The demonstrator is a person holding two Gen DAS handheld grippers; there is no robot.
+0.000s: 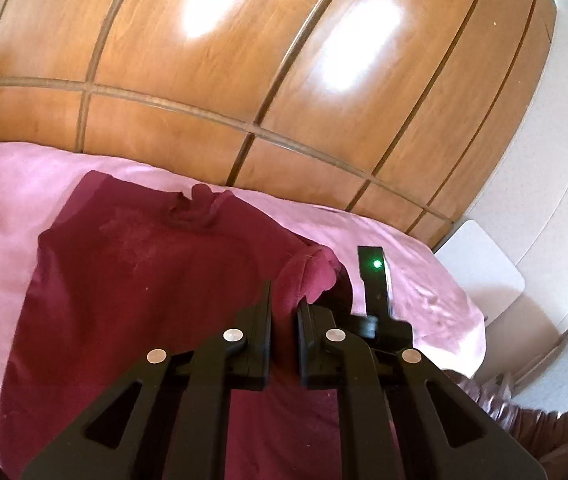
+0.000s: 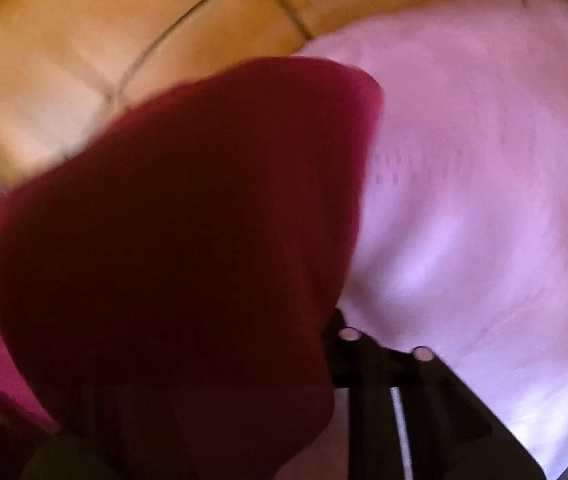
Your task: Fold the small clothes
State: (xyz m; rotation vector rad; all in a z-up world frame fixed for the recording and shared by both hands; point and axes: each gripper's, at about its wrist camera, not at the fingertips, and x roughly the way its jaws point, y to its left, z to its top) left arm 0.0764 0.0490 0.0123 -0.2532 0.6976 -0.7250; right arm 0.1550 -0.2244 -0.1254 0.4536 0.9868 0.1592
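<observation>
Brown wooden wardrobe [image 1: 212, 80] behind a pink bed [image 1: 0, 200], dark red top [image 1: 132, 280] spread there, left claw [image 1: 284, 312] pinching its edge, right claw [image 2: 323, 332] squeezed together under red cloth, hold unclear

The garment [image 1: 132, 280] was a plain dark maroon, with no print showing, and in the blurred right wrist view it read as a deeper wine red [image 2: 188, 220]. The bedsheet [image 1: 0, 200] beneath it was pale pink and unpatterned. The wardrobe doors [image 1: 212, 80] were glossy orange-brown wood grain, crossed by darker grooves and two white glare patches. Both grippers were matte black: the left gripper [image 1: 284, 312] bore silver round rivets, and the right gripper [image 1: 375, 280] showed a small green light.
</observation>
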